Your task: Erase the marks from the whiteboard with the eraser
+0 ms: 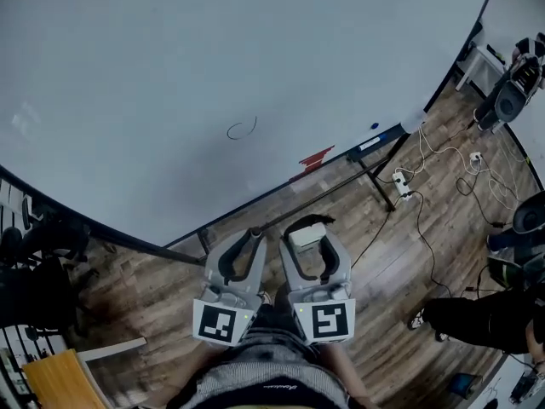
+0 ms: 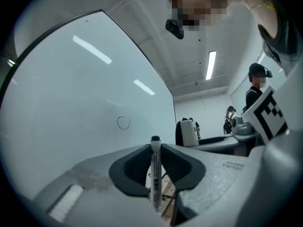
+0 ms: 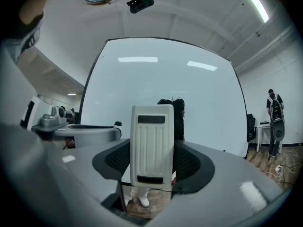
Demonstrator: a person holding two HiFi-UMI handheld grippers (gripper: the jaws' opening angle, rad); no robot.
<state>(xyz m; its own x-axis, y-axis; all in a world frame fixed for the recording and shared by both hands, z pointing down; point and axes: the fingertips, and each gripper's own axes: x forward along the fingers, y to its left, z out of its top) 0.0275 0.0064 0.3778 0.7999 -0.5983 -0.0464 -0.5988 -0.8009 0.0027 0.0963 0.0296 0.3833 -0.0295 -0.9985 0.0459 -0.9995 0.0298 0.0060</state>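
Below the lower edge of the whiteboard (image 1: 213, 58), both tools hang short of the surface and touch nothing on it. The right gripper (image 1: 306, 227) is clamped on the white eraser (image 3: 151, 145), which stands upright between its pads. The left gripper (image 1: 253, 233) is pinched tight on a thin marker (image 2: 155, 174), one end pointing toward the board.

A small black curl (image 1: 242, 129) sits low on the board, above the two tools. A red streak (image 1: 315, 157) lies nearer the lower edge, and a blue dot (image 1: 374, 126) further right.

To wipe well, I judge the eraser's working face should meet the board flat, pressed evenly, and pass fully over each mark, with the marker held clear of the surface. No container shows; the board's ledge carries something too small to name.
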